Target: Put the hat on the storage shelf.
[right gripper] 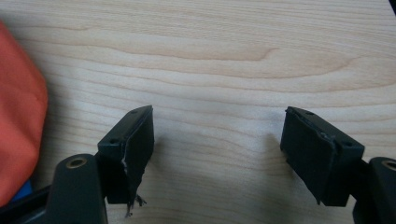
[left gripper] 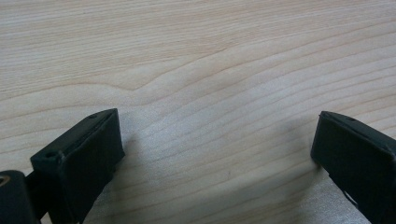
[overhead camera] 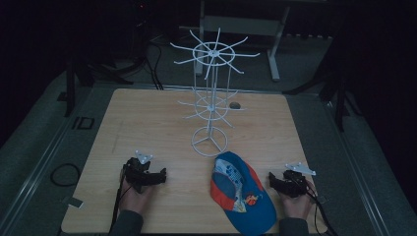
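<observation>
A blue and orange cap (overhead camera: 241,191) lies upside down on the wooden table (overhead camera: 147,118) near the front edge, right of centre. Behind it stands a white wire display rack (overhead camera: 211,93) with radiating hooks. My left gripper (overhead camera: 147,178) rests on the table at the front left, jaws wide apart over bare wood (left gripper: 215,140). At the front right, just right of the cap, my right gripper (overhead camera: 285,183) stands open with nothing between its fingers (right gripper: 217,140). The cap's orange cloth (right gripper: 18,126) shows at the left edge of the right gripper view.
Beyond the table's far edge stand dark stands, cables and a white frame (overhead camera: 241,24). A small dark hole (overhead camera: 235,105) sits in the tabletop near the rack. Bare wood lies between the grippers and the rack's round base (overhead camera: 210,142).
</observation>
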A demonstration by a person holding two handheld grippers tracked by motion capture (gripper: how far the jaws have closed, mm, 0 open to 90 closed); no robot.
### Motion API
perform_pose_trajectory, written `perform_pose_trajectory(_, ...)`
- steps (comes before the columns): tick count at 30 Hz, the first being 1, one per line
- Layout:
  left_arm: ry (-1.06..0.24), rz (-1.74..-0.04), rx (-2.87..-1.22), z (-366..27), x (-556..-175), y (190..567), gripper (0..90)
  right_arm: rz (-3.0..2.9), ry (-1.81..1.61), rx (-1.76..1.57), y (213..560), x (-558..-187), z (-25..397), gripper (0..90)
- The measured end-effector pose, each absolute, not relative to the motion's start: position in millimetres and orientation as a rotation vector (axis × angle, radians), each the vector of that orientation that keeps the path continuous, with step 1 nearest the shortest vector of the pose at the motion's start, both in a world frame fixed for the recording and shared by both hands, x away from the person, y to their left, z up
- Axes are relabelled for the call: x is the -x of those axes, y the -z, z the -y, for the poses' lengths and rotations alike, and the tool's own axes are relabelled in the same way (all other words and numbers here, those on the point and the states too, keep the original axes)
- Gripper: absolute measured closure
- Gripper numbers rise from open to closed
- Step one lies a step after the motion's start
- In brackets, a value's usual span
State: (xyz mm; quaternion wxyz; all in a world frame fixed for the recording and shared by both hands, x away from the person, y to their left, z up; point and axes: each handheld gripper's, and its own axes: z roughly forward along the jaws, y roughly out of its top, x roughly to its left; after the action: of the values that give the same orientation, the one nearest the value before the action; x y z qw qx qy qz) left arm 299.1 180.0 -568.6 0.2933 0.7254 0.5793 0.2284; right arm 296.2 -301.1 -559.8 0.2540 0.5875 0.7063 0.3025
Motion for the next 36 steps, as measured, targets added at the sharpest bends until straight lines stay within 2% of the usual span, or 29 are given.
perform_pose_trajectory(15, -0.613, -1.555, -1.925, -178.8, -298.8, 568.6, 2.6, -1.952, -0.792, -1.613, 556.3, -296.1, 299.5, 26.0)
perform_pose_trajectory(22, -0.612, -1.555, -1.926, -178.9, -298.8, 568.5, 2.6, -2.025, -0.770, -1.603, 550.9, -291.5, 300.3, 32.6)
perform_pose_trajectory(36, -0.613, -1.557, -1.927, -178.6, -298.8, 568.4, 2.6, -2.200, -0.762, -1.461, 529.3, -279.1, 285.3, 36.7)
